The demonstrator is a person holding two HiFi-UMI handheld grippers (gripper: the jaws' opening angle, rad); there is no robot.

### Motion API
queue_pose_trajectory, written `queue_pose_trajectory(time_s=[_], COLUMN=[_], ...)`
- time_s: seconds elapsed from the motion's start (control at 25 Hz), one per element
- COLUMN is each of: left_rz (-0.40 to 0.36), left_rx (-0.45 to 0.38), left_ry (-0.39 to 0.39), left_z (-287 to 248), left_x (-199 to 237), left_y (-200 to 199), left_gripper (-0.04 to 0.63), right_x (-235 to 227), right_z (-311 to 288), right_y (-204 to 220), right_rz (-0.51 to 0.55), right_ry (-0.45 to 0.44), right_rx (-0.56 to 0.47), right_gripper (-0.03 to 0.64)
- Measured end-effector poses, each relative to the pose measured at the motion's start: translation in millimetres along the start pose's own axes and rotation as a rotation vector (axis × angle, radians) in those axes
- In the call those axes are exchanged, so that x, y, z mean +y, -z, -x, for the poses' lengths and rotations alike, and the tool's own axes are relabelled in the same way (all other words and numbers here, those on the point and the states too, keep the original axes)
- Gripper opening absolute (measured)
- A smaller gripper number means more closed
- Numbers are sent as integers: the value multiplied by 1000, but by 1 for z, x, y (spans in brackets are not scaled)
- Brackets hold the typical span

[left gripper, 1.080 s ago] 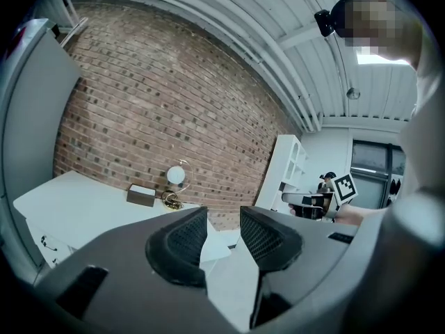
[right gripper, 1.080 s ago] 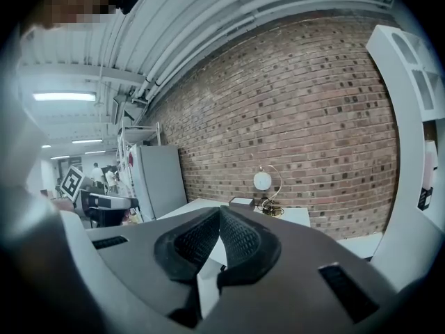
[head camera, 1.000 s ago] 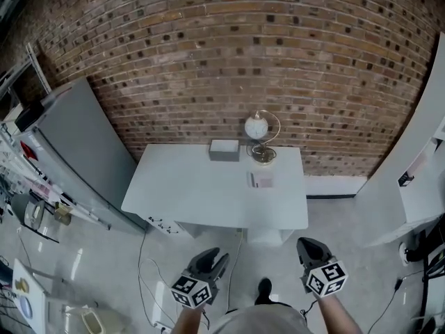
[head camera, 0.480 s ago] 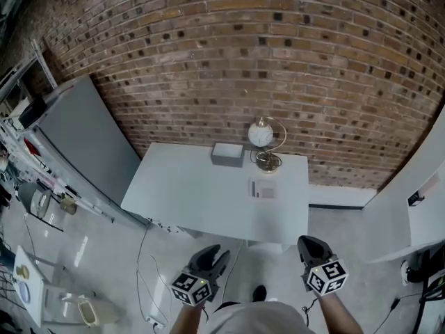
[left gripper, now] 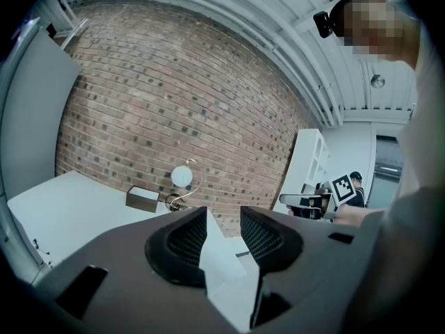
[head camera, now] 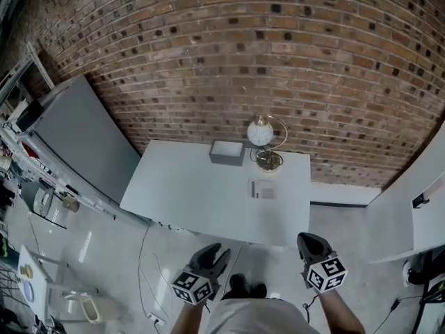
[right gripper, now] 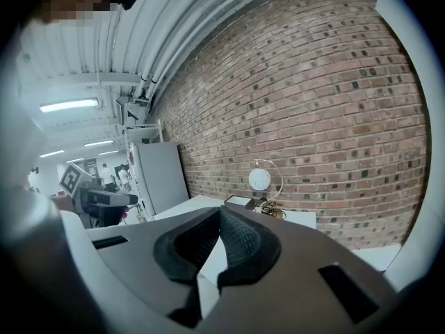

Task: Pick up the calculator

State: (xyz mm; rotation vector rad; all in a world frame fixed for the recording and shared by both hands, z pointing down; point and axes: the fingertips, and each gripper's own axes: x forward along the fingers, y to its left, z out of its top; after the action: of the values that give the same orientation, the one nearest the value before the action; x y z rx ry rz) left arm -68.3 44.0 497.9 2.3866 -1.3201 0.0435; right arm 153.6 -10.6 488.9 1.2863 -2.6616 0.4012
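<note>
The calculator [head camera: 263,189], a small flat pale-grey slab, lies on the right half of the white table [head camera: 188,190] in the head view. Both grippers hang over the floor short of the table's near edge, well apart from the calculator. My left gripper [head camera: 213,255] [left gripper: 222,213] is open, with a gap between its black ribbed pads and nothing in it. My right gripper [head camera: 310,245] [right gripper: 218,213] is shut, its pads meeting at the tips and holding nothing. In both gripper views the jaws hide the calculator.
A grey box [head camera: 227,152] and a globe lamp on a brass stand [head camera: 261,135] sit at the table's back edge against the brick wall. A grey cabinet [head camera: 83,141] stands to the left, cluttered shelves at the far left, and cables on the floor below the table.
The person has stepped forward, so both grippers have come nearer to the table's front edge. Neither gripper's jaws have changed.
</note>
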Motion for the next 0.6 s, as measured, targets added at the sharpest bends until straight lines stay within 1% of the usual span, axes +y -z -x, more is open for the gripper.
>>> queue_pose_trajectory(time_s=[0.24, 0.4, 0.6], left_rz=[13, 25, 21], left_rx=[13, 24, 40], left_ry=[10, 19, 47], left_z=[-20, -36, -64], left_x=[21, 45, 78], left_y=[-1, -4, -18], left_gripper=[169, 169, 168], right_x=[-14, -19, -30], right_z=[-21, -45, -84], right_y=[3, 3, -5], right_rz=[-19, -24, -13], right_ry=[23, 34, 55], right_rx=[19, 26, 38], right_gripper=[11, 12, 11])
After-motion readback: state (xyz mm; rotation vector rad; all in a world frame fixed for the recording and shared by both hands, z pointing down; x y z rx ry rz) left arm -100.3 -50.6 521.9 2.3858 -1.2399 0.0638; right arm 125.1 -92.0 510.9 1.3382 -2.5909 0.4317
